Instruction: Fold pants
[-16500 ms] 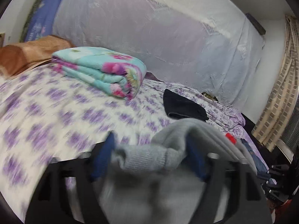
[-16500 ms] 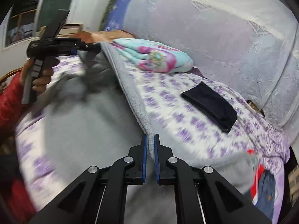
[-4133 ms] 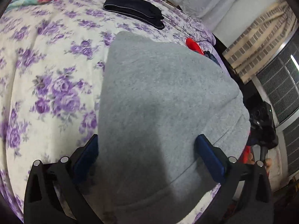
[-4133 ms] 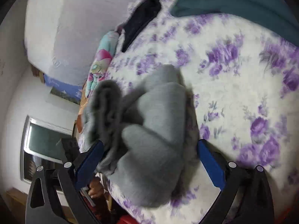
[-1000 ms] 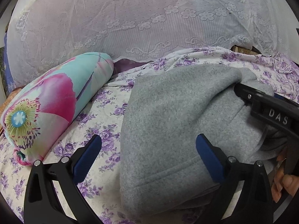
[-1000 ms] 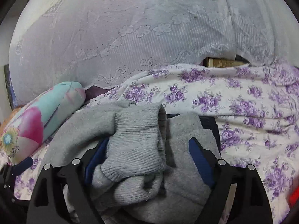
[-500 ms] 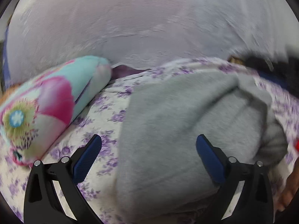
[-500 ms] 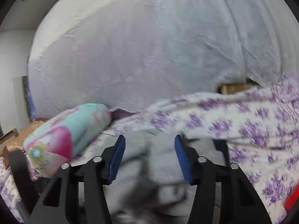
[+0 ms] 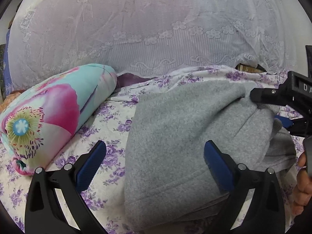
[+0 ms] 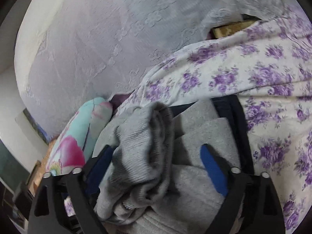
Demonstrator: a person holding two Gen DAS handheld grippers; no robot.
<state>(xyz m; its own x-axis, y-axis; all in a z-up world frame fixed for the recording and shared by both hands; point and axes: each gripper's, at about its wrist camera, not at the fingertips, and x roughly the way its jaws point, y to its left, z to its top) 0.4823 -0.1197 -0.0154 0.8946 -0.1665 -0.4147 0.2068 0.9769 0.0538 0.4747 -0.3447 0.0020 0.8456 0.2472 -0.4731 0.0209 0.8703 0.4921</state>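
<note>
The folded grey pants (image 9: 175, 140) lie on the flowered bed sheet (image 9: 109, 120), beside a rolled blanket. My left gripper (image 9: 156, 165) is open, its fingers wide apart around the near edge of the pants. My right gripper (image 10: 156, 167) is open, with the ribbed grey cuffs (image 10: 144, 152) bunched between its fingers. In the left wrist view the right gripper's black body (image 9: 282, 101) rests against the far right end of the pants. A dark folded garment (image 10: 234, 117) lies under the grey pants in the right wrist view.
A rolled turquoise and pink flowered blanket (image 9: 56, 113) lies left of the pants. A white lace cover (image 9: 156, 29) rises behind the bed. A wooden edge (image 10: 230, 29) shows past the sheet at the back right.
The right gripper has swung back down onto the cuff end of the pants and opened wider. The left gripper has stayed open in the same place.
</note>
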